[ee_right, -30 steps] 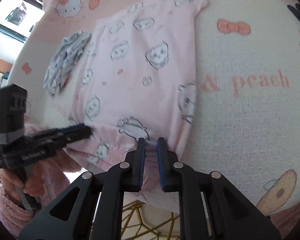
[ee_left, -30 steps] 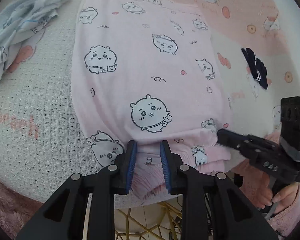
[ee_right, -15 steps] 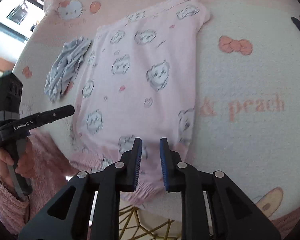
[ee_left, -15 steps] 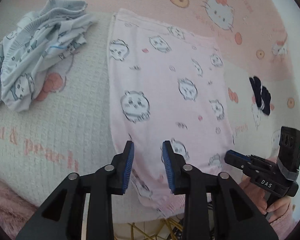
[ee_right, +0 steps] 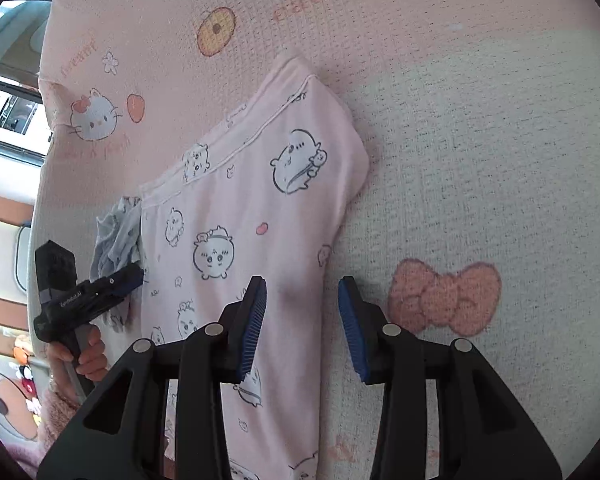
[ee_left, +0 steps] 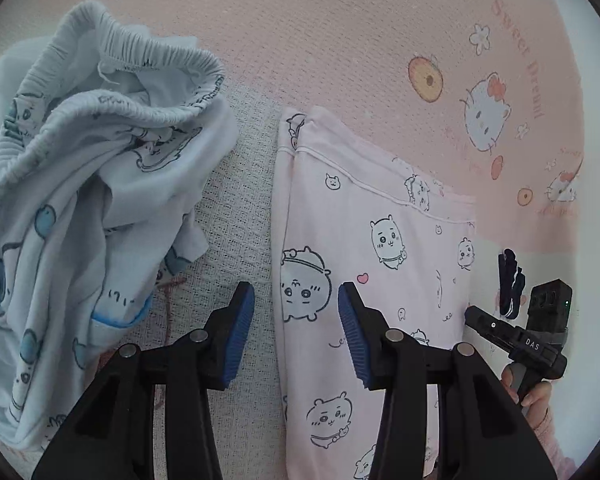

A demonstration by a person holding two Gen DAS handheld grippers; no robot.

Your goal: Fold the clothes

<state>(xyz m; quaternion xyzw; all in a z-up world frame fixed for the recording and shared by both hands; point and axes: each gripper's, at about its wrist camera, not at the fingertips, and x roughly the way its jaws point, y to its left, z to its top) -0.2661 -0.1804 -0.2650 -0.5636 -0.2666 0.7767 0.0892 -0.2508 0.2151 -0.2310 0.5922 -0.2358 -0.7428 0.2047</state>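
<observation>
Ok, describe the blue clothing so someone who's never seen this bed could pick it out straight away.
Start with the pink and white cartoon bedspread. On it lies a flat, folded pink garment with little animal prints. Just to its left in the left wrist view sits the pale blue garment: the only crumpled heap, with a ruffled elastic waistband on top.

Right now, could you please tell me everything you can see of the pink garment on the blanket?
The pink garment is soft knit printed with small cartoon animals and hearts, with a stitched hem along its far edge. It lies flat and folded on the blanket, beside the crumpled blue garment without touching it. Neither opening gripper grips it.
</observation>
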